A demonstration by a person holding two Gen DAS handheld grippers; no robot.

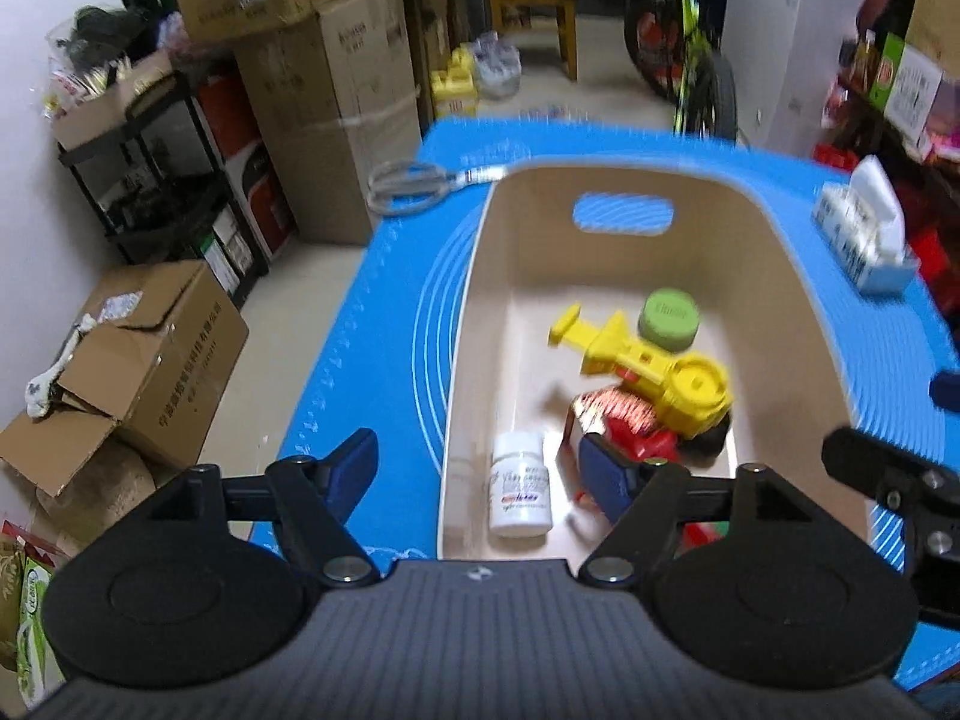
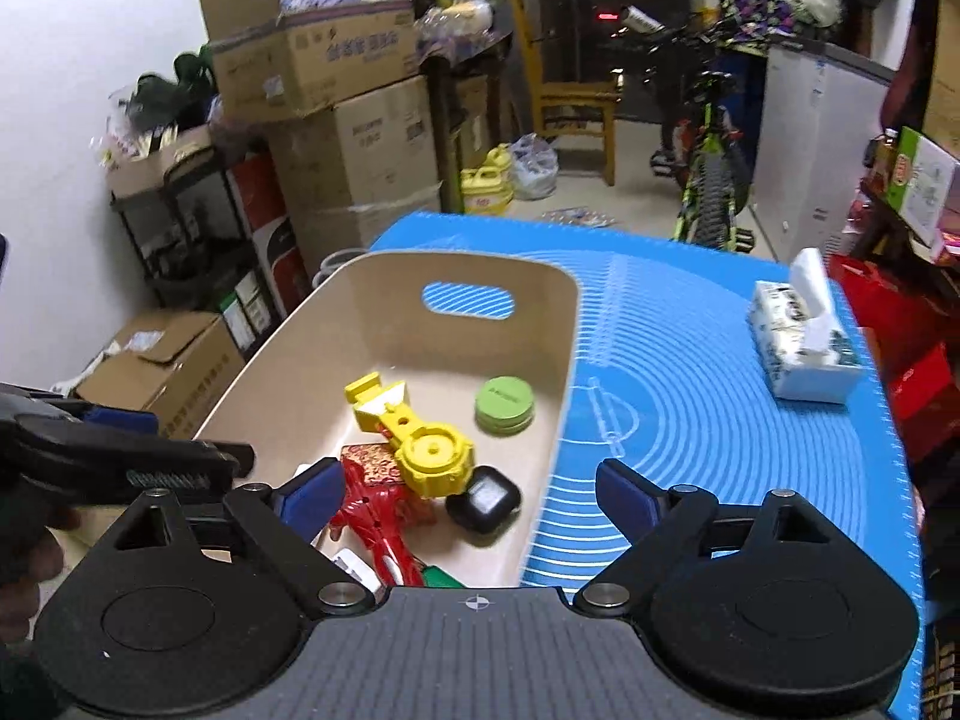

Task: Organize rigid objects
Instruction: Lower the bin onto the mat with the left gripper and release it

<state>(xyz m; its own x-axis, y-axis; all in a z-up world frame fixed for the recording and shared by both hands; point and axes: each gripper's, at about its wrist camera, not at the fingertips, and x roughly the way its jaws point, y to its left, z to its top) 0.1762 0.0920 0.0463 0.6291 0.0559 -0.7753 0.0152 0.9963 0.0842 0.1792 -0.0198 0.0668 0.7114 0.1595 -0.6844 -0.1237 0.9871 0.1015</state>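
Observation:
A beige bin (image 1: 480, 252) stands on the blue mat (image 1: 372, 324). In it lie a yellow toy (image 1: 648, 366), a green round tin (image 1: 669, 318), a red toy (image 1: 636, 426) and a white bottle (image 1: 521, 495). My left gripper (image 1: 480, 462) hangs open over the bin's near left wall, holding nothing. In the right wrist view my right gripper (image 2: 468, 486) is open and bare above the bin's (image 2: 564, 324) near right corner, over the red toy (image 2: 378, 510), the yellow toy (image 2: 420, 444) and a black case (image 2: 485, 501). The green tin (image 2: 504, 405) lies farther in.
Scissors (image 1: 414, 186) lie on the mat beyond the bin's far left corner. A tissue pack (image 2: 801, 342) sits at the mat's right side. Cardboard boxes, a black shelf, a chair and a bicycle stand on the floor around the table.

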